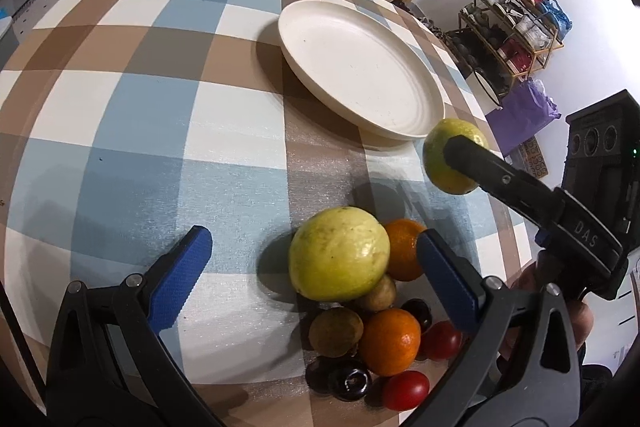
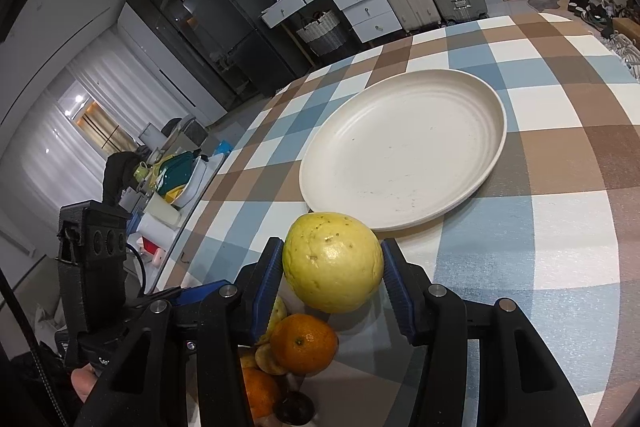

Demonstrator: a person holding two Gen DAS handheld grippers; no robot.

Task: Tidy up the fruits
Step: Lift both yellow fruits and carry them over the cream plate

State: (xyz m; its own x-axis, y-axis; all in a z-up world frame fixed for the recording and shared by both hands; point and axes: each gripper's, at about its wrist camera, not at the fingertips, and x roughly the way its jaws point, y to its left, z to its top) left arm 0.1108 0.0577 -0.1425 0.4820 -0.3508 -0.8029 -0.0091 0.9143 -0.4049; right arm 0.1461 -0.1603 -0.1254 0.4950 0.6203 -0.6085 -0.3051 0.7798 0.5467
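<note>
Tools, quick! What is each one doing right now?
Left tool: open, holding nothing, above the fruit pile.
Right tool: closed on a yellow-green guava, near the white plate.

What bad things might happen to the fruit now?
1. The right gripper pinches the round yellow fruit in the air, short of the white plate. If it slips, it may roll across the checked tablecloth.
2. The open left gripper hangs over the fruit pile. A nudge might send the oranges and small red fruits rolling toward the table edge.
</note>
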